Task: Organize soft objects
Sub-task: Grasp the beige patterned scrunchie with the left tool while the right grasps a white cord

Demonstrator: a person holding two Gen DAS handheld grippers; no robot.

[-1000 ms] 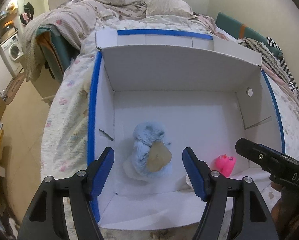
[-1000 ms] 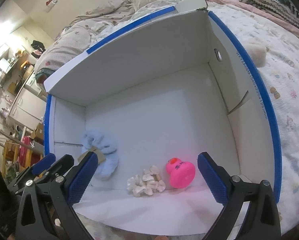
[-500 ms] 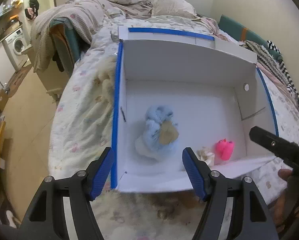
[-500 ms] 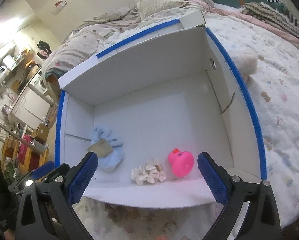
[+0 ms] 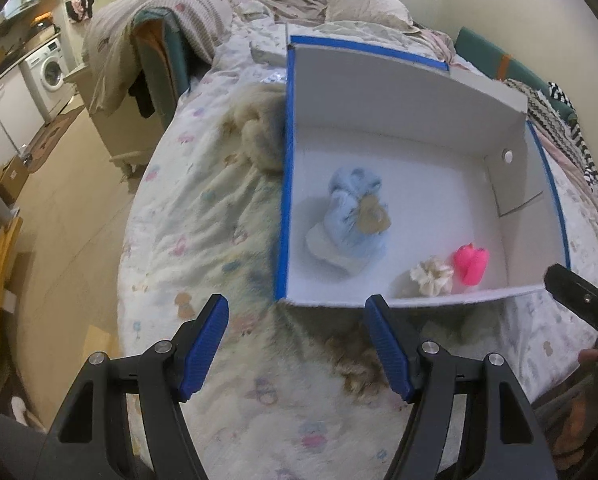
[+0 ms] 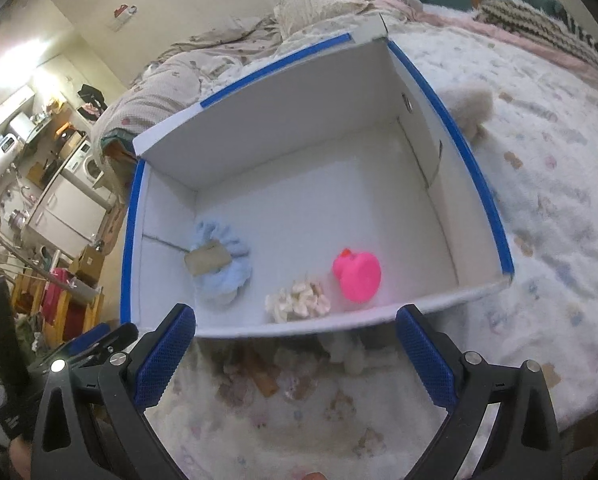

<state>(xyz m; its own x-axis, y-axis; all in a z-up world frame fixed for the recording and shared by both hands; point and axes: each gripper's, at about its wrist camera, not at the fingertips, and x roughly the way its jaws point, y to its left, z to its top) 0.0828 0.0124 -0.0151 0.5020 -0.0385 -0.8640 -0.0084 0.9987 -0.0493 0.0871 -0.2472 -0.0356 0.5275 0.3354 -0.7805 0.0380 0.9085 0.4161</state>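
A white cardboard box (image 5: pixel 403 92) with blue-taped edges is seen on a patterned bedspread (image 5: pixel 203 216), occupying the upper right of the left wrist view and the centre of the right wrist view (image 6: pixel 283 120).

Three soft objects are contained in the box. A light blue fuzzy item with a tan card tag (image 5: pixel 353 216) lies on the box floor near the left wall; in the right wrist view it is located at centre left (image 6: pixel 219 264). A cream scrunchie (image 5: pixel 431 278) lies near the front wall, just beside a pink rubber duck (image 5: pixel 472 264). In the right wrist view the scrunchie (image 6: pixel 299 300) and the duck (image 6: pixel 357 274) are found at lower centre.

A beige plush item (image 5: pixel 259 132) lies on the bedspread against the outside of the left wall. Another pale plush item (image 6: pixel 469 104) is seen outside the right wall.

The left gripper (image 5: pixel 297 340) is held wide open with nothing between its blue pads (image 5: pixel 205 344), outside the front wall of the box. The right gripper (image 6: pixel 295 356) is likewise spread wide and holds nothing.
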